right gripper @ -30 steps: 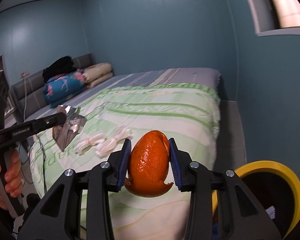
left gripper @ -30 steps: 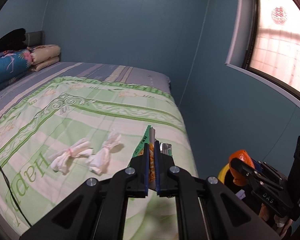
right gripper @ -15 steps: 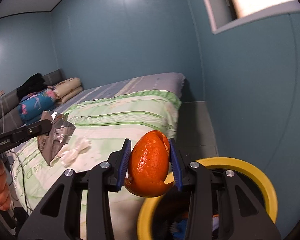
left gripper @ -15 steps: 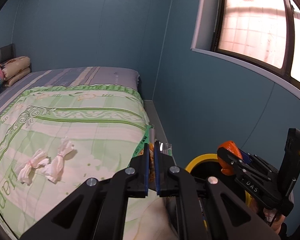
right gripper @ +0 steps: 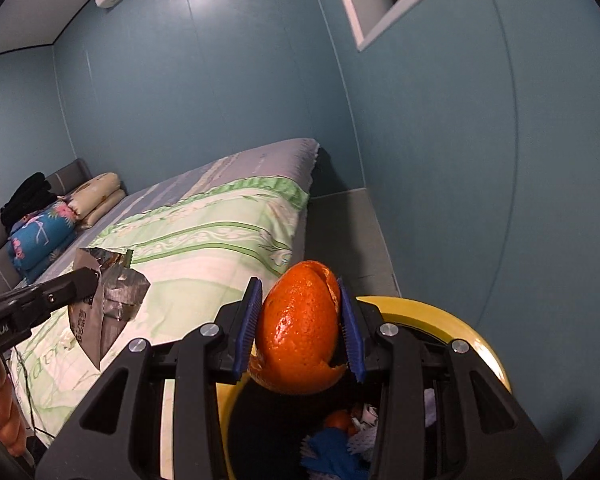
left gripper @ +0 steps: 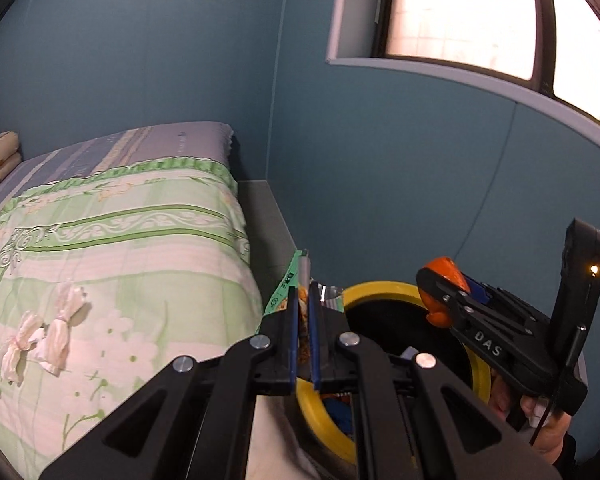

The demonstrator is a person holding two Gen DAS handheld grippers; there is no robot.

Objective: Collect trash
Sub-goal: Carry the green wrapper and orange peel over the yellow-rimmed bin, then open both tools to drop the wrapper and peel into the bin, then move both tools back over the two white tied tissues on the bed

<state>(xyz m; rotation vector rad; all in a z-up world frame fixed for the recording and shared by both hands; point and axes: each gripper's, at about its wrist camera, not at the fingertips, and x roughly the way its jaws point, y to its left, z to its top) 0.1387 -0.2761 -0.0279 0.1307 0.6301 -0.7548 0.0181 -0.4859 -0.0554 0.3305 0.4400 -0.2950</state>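
My left gripper [left gripper: 303, 300] is shut on a crumpled foil snack wrapper [left gripper: 296, 276], green on one side and silver on the other [right gripper: 108, 304], held just left of the bin's rim. My right gripper [right gripper: 300, 316] is shut on a piece of orange peel [right gripper: 300, 328], which hangs over the open mouth of a yellow-rimmed trash bin [right gripper: 440, 316]. From the left wrist view the peel [left gripper: 444, 270] sits above the bin's [left gripper: 380, 286] far right rim. Two twisted white tissues [left gripper: 44, 336] lie on the green floral bedspread [left gripper: 120, 248].
The bin holds blue and white scraps [right gripper: 340, 444]. It stands in the narrow gap between the bed's right edge and the blue wall [left gripper: 400, 184]. Pillows and a folded blanket [right gripper: 44, 232] lie at the headboard. A hand [left gripper: 548, 428] grips the right tool's handle.
Both grippers have swung right, off the bed toward the bin, each keeping its grip. The bin's mouth now lies beneath the orange peel, and the tissues have slid to the left edge.
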